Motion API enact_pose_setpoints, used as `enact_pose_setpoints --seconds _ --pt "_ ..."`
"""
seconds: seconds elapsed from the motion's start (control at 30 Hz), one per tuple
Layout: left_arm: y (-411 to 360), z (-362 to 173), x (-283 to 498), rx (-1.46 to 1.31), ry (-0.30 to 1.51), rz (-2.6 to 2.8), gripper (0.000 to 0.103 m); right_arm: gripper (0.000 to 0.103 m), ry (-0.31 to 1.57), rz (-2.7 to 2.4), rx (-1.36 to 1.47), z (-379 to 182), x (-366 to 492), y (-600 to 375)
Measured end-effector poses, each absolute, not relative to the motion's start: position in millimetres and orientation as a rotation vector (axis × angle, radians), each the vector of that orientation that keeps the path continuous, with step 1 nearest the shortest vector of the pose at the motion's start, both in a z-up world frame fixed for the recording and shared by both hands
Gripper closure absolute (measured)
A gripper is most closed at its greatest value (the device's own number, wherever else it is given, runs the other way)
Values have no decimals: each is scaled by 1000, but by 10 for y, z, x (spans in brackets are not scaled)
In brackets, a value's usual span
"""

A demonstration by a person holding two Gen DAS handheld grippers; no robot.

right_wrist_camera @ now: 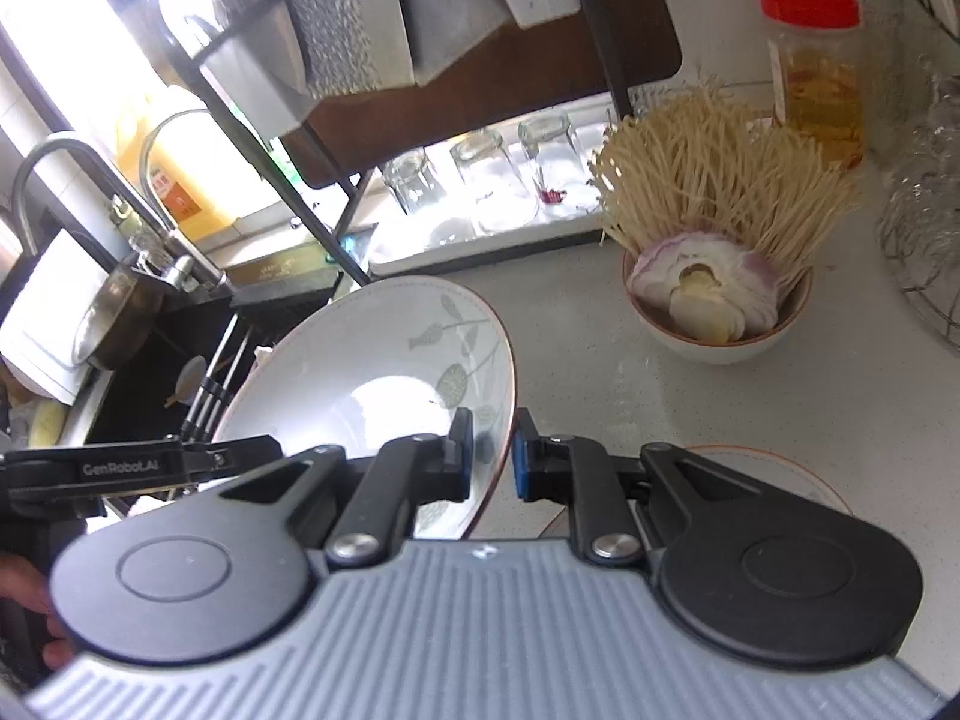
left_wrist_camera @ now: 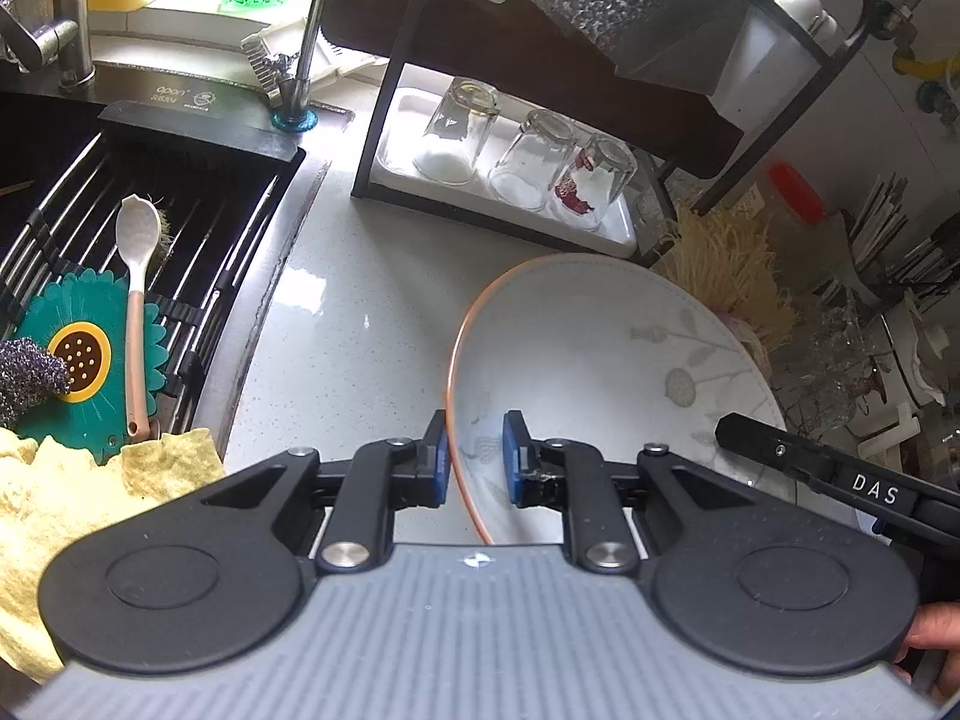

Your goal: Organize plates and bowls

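My left tongs (left_wrist_camera: 475,459) and right tongs (right_wrist_camera: 492,456) both pinch the plate (left_wrist_camera: 600,360), at nine and three o'clock, so I should lift evenly.

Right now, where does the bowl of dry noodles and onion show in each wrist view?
Left wrist view: only the noodles show, right of centre behind the far rim of the held leaf-pattern plate; the bowl of dry noodles and onion is mostly hidden.
Right wrist view: whole bowl, upper right, standing on the counter.
Shared landmark: the upturned glasses on the white tray under the rack.
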State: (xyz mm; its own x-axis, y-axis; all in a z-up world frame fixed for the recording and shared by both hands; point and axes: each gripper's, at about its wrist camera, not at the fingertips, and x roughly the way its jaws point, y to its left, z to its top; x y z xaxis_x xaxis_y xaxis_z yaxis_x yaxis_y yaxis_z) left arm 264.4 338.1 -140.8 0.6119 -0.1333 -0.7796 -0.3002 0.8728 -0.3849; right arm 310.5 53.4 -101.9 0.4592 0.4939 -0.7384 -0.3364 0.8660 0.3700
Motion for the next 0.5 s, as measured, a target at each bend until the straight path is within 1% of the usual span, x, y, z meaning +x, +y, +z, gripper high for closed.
enact_pose_setpoints --seconds 0.27,0.5 --pt "3252 -1184 2585 -506 895 48 83 87 909 474 214 -792 2917 370" --pt "3041 -1082 2620 -466 891 -28 85 87 879 404 247 -726 2748 132"
